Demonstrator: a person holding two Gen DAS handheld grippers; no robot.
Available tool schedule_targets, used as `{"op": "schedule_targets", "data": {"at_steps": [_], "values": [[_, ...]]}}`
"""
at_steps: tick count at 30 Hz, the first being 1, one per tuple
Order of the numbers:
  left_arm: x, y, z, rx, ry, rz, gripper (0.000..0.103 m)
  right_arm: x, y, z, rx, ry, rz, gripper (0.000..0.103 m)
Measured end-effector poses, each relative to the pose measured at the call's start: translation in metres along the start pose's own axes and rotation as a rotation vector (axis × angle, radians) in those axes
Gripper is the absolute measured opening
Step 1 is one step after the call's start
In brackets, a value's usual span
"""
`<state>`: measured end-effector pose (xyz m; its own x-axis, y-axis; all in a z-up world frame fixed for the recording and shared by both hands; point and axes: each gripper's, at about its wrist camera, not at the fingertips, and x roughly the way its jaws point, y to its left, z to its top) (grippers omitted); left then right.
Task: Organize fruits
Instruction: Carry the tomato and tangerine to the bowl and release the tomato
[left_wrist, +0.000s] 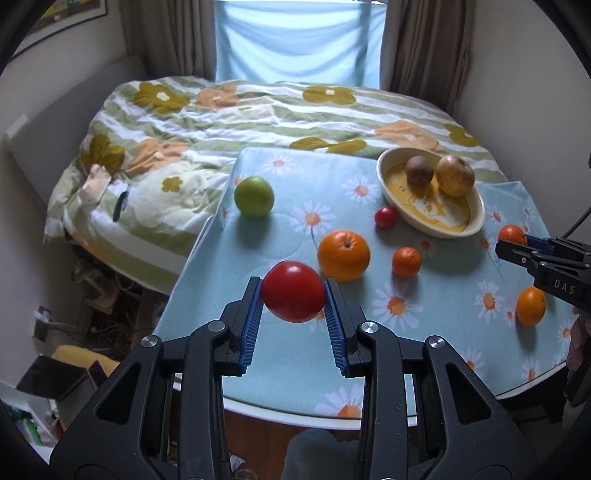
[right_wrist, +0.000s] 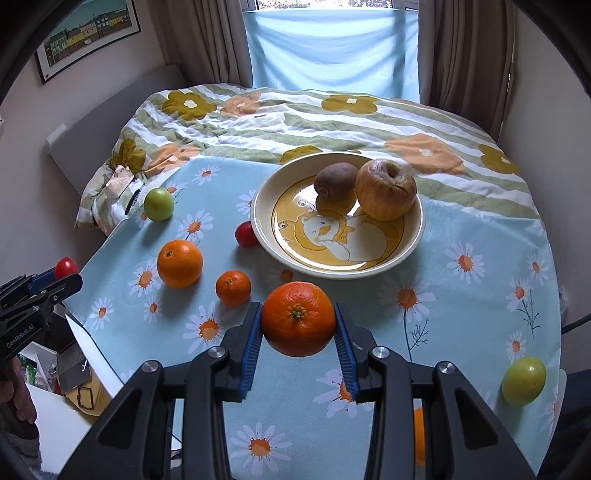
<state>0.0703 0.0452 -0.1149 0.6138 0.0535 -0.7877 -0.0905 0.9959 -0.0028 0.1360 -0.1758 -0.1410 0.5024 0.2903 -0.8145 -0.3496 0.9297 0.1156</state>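
Note:
My left gripper (left_wrist: 293, 285) is shut on a red tomato (left_wrist: 293, 295), which hangs above the daisy-print tablecloth (left_wrist: 424, 332). My right gripper (right_wrist: 296, 309) is shut on an orange mandarin (right_wrist: 298, 321), held off the cloth just in front of the cream plate (right_wrist: 413, 240). A brown kiwi (right_wrist: 335, 181) and a wrinkled yellow-brown apple (right_wrist: 386, 194) lie on that plate. Loose on the cloth are a green apple (right_wrist: 159, 204), a big orange (right_wrist: 180, 263), a small mandarin (right_wrist: 233, 288) and a small red tomato (right_wrist: 245, 234).
Another green apple (right_wrist: 523, 380) lies near the table's right edge, and an orange (left_wrist: 530, 306) sits under the right gripper. A bed with a floral duvet (right_wrist: 332, 122) stands behind the table. Boxes and clutter (left_wrist: 74, 369) fill the floor at the left.

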Motion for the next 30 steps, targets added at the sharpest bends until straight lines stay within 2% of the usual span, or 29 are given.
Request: {"op": "schedule_targets", "data": {"at_steps": [8, 14, 23, 30], "values": [[0.003, -0.025, 0.049, 0.072, -0.047, -0.081, 0.038, -0.017, -0.007, 0.018, 0.015, -0.041, -0.027, 0.035], [0.024, -0.040, 0.089, 0.135, -0.057, -0.151, 0.038, -0.015, -0.018, 0.032, 0.118, -0.039, -0.047, 0.035], [0.068, -0.074, 0.141, 0.266, -0.046, -0.251, 0.038, -0.006, -0.025, 0.062, 0.193, -0.059, -0.100, 0.035], [0.113, -0.099, 0.164, 0.352, -0.010, -0.311, 0.038, 0.014, -0.039, 0.072, 0.272, -0.048, -0.139, 0.035]]}}
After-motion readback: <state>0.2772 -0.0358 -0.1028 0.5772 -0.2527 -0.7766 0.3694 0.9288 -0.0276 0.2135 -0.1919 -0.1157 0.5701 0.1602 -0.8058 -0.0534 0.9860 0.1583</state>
